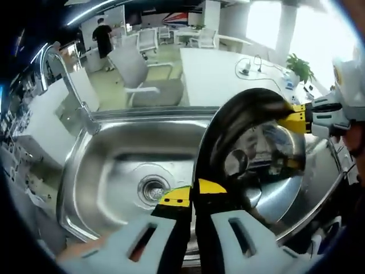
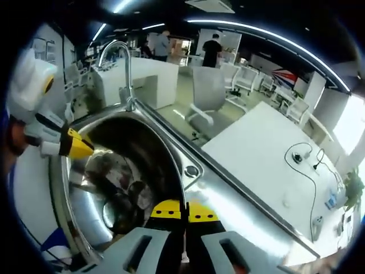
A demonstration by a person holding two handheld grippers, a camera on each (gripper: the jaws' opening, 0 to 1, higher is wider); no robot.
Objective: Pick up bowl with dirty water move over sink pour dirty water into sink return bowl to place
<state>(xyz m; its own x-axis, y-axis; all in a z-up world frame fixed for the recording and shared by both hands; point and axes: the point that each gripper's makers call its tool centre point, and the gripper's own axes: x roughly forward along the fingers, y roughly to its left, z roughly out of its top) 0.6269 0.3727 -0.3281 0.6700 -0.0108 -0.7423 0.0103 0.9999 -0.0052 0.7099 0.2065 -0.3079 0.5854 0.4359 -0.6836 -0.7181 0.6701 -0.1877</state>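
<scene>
A shiny steel bowl point(image 1: 256, 154) stands tilted on its edge over the steel sink point(image 1: 108, 165), its dark inside facing the left gripper view. My left gripper point(image 1: 193, 193) is shut on the bowl's near rim. My right gripper point(image 1: 296, 119) comes in from the right and is shut on the opposite rim. In the right gripper view the bowl point(image 2: 122, 171) fills the lower left, with the right gripper point(image 2: 184, 210) clamped on its rim and the left gripper point(image 2: 77, 146) at the far rim. I cannot tell whether water is in the bowl. The drain point(image 1: 153, 190) lies below the bowl.
A curved faucet point(image 1: 57, 65) rises at the sink's back left corner, also seen as the faucet point(image 2: 122, 57). Behind the sink stand white tables point(image 1: 228, 71) with cables, office chairs point(image 1: 140, 74) and people at the back. The steel counter rim point(image 2: 239, 205) runs beside the bowl.
</scene>
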